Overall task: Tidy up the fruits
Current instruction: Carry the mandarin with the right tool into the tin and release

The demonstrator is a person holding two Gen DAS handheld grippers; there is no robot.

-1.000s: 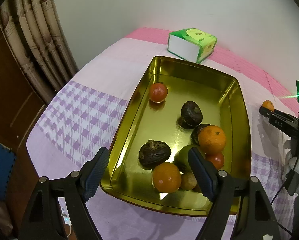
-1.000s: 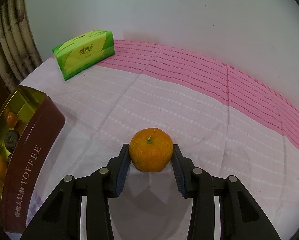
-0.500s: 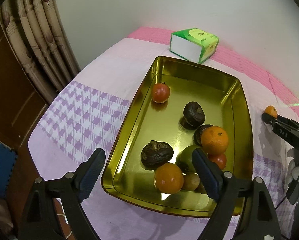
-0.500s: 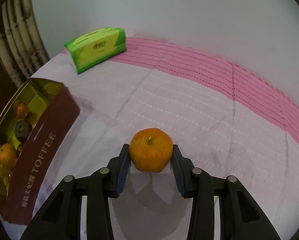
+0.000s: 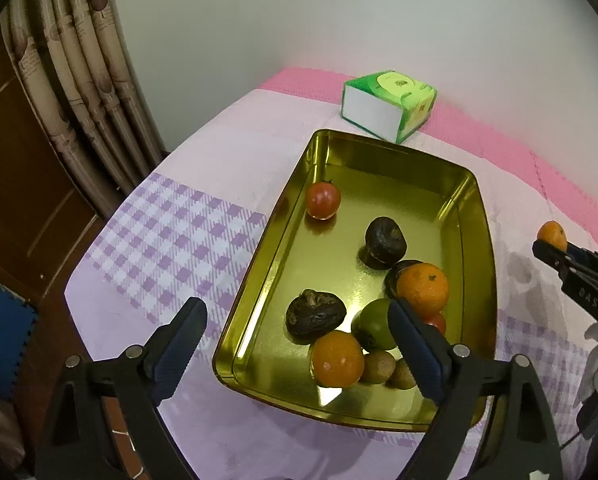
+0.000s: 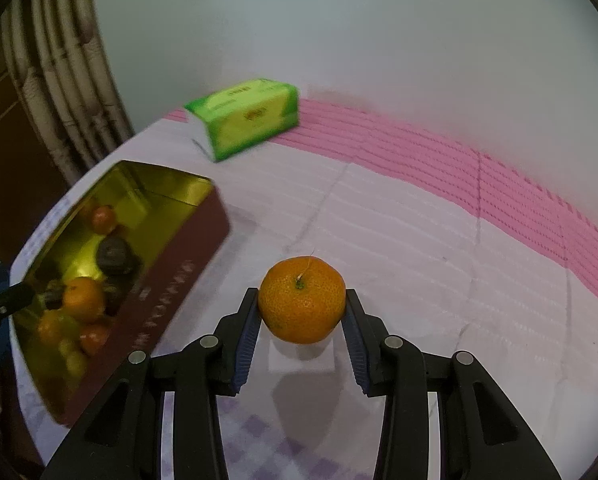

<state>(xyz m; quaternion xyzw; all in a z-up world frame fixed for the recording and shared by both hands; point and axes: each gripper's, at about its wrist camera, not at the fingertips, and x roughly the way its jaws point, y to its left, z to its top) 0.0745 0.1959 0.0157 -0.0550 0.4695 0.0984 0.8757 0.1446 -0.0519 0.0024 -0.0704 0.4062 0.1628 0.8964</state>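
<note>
A gold tin tray (image 5: 475, 208) holds several fruits: oranges (image 5: 422, 289), a tomato (image 5: 323, 199), dark wrinkled fruits (image 5: 385, 237) and a green one (image 5: 375, 323). My left gripper (image 5: 299, 332) hovers over the tray's near end, its jaws still opening wide, with nothing pressed between the pads. My right gripper (image 6: 301, 320) is shut on an orange (image 6: 301, 299), held above the cloth to the right of the tray (image 6: 187, 248). The same orange (image 5: 552, 234) and the right gripper show at the right edge of the left wrist view.
A green tissue pack (image 5: 387, 105) lies beyond the tray near the wall. The table has a pink and purple checked cloth (image 5: 171, 232). A curtain (image 5: 87, 64) and a wooden door stand to the left, past the table edge.
The left jaws have spread wider and the gripper drew back a little. The right gripper carried the orange up and toward the tray, which now fills more of its view.
</note>
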